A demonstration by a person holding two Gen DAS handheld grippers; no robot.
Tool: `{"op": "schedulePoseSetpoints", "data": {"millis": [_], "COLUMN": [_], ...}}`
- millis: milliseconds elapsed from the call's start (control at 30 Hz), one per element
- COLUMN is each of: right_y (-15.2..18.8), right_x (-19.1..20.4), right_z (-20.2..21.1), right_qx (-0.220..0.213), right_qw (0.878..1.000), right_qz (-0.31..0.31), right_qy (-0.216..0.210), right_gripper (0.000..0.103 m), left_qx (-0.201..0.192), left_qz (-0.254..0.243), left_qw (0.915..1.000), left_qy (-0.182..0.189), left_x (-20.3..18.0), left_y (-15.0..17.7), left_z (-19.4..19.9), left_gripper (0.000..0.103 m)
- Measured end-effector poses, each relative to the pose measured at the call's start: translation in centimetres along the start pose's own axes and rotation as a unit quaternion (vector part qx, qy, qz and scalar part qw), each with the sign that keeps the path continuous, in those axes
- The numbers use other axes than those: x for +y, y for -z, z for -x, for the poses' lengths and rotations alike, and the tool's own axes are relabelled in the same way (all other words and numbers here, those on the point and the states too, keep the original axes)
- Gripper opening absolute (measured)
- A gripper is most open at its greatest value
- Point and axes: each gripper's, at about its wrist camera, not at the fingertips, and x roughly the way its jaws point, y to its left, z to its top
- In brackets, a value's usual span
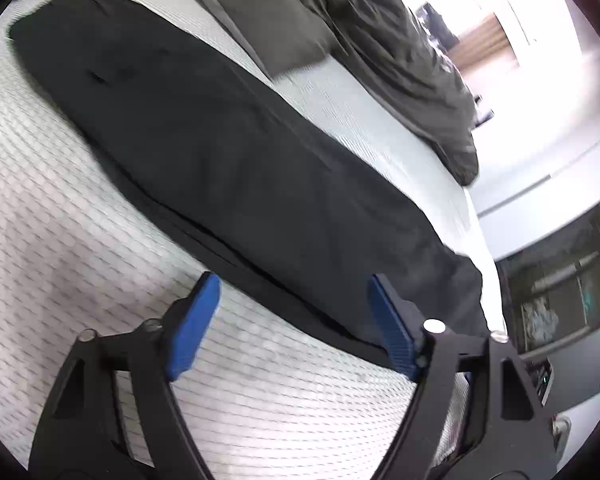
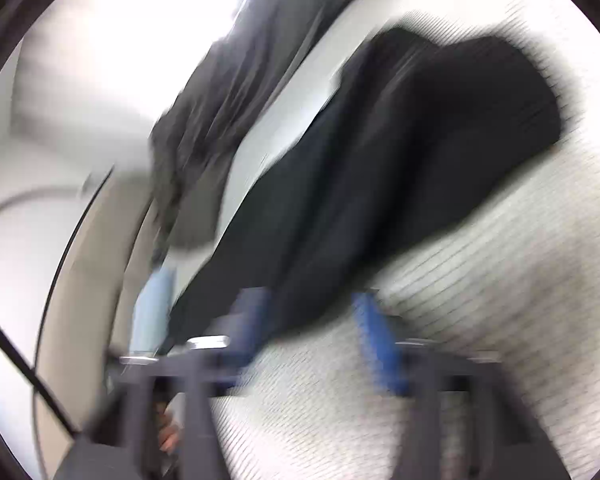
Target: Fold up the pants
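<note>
Black pants [image 1: 220, 140] lie folded lengthwise in a long strip across the white quilted mattress [image 1: 60, 220]. My left gripper [image 1: 294, 280] is open just above the strip's near edge, close to the end by the bed's side; its blue pads [image 1: 192, 328] stand wide apart and hold nothing. The right wrist view is blurred. There the pants [image 2: 400, 160] run from upper right down to the lower left. My right gripper [image 2: 310, 302] is open at their near end, with dark cloth just beyond the blue pads [image 2: 376, 344] and none pinched between them.
A rumpled grey blanket [image 1: 380, 40] lies along the far side of the bed, also seen in the right wrist view as the blanket [image 2: 228, 100]. The mattress [image 2: 500, 280] ends at the right of the left wrist view, with dark furniture [image 1: 572, 280] beyond. Part of a hand [image 2: 168, 436] shows below the right gripper.
</note>
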Motion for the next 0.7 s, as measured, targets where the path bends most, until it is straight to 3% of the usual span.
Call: {"op": "schedulePoseSetpoints", "data": {"millis": [67,167,267,333,367,400,467,567,633,700], "right_y": [-1.1,-2.4,-3.6,-4.5,-4.8,-5.2,-5.8,-6.8,-6.7,-6.5], "right_x": [-2.4,-5.9,-5.3,-4.1,-3.8,-3.6,-3.1,-3.1,-4.5,-6.9], "right_z": [1.5,0.7,-1.3,-3.0,-3.5,-3.7,-2.8,-1.7,-2.1,-2.5], "right_qx": [-0.053,-0.063,-0.068,-0.073,-0.068,-0.069,-0.098,-0.119,-0.098,-0.074], "right_qw": [0.998,0.990,0.992,0.994,0.994,0.994,0.993,0.991,0.991,0.989], "right_qz": [-0.036,-0.124,-0.107,-0.087,-0.081,-0.074,-0.056,-0.033,-0.055,-0.112], "right_qy": [0.029,-0.007,-0.001,0.011,0.021,0.034,0.021,0.044,0.078,0.062], "right_gripper": [0.084,0.084,0.083,0.062,0.032,0.021,0.018,0.018,0.023,0.029], "left_qx": [-0.017,-0.025,-0.032,-0.036,-0.036,-0.037,-0.039,-0.037,-0.038,-0.040], "left_qz": [0.016,0.058,0.090,0.099,0.099,0.096,0.088,0.090,0.096,0.107], "left_qw": [0.9995,0.9971,0.9944,0.9938,0.9938,0.9940,0.9945,0.9944,0.9938,0.9927], "left_qy": [-0.020,-0.042,-0.046,-0.037,-0.036,-0.037,-0.040,-0.042,-0.040,-0.039], "left_x": [2.0,5.8,8.9,9.8,10.2,10.5,11.1,12.3,13.4,14.6], "left_y": [-1.1,-2.6,-3.7,-4.2,-4.4,-4.5,-4.8,-5.1,-5.5,-6.1], "left_z": [1.0,1.8,2.2,2.3,2.6,2.9,3.5,4.0,4.7,5.3], "left_gripper": [0.084,0.084,0.084,0.084,0.084,0.084,0.084,0.084,0.084,0.084]}}
